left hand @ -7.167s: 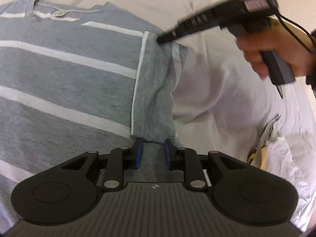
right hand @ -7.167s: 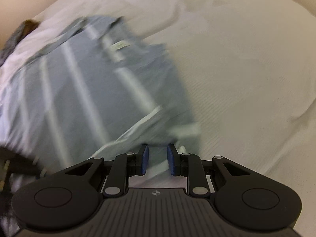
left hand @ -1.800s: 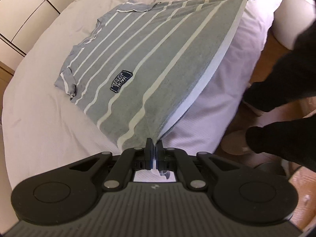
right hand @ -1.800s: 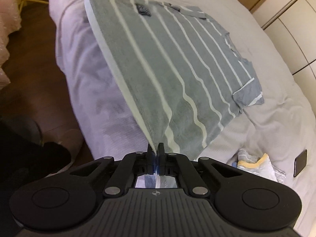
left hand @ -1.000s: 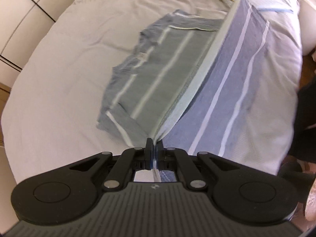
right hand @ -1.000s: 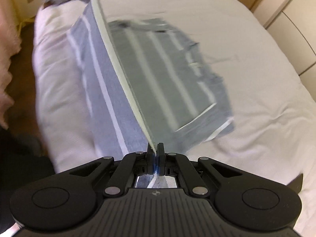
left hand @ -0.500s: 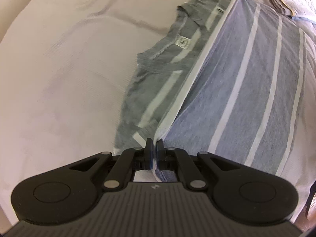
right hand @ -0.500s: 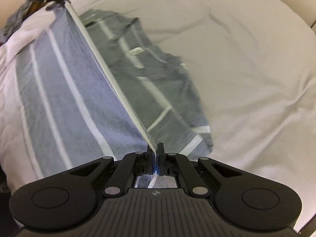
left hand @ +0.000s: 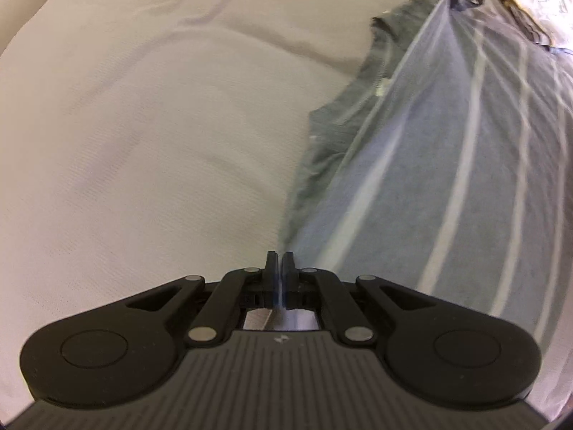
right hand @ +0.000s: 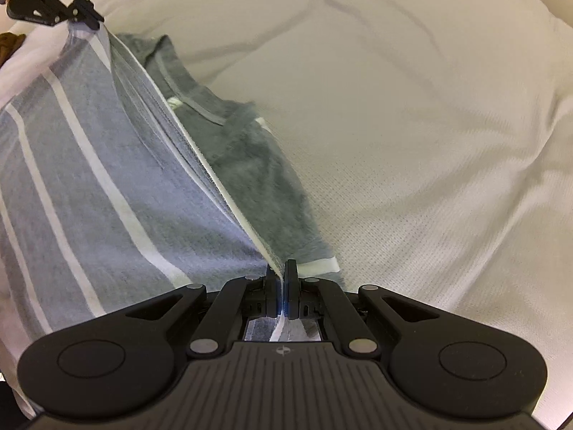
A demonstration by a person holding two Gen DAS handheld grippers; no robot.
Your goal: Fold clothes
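T-shirt (right hand: 89, 186) hem (right hand: 215, 179) clamped taut by left gripper (left hand: 279, 268) and right gripper (right hand: 281, 276) over collar; uneven lowering risks skewed fold, bunching on bedsheet (right hand: 429, 143).

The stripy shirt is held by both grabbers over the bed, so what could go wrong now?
1. The striped shirt hem is pinched thinly by the left gripper and the right gripper; a corner might slip out.
2. The collar part underneath looks rumpled, so creases may get folded in.
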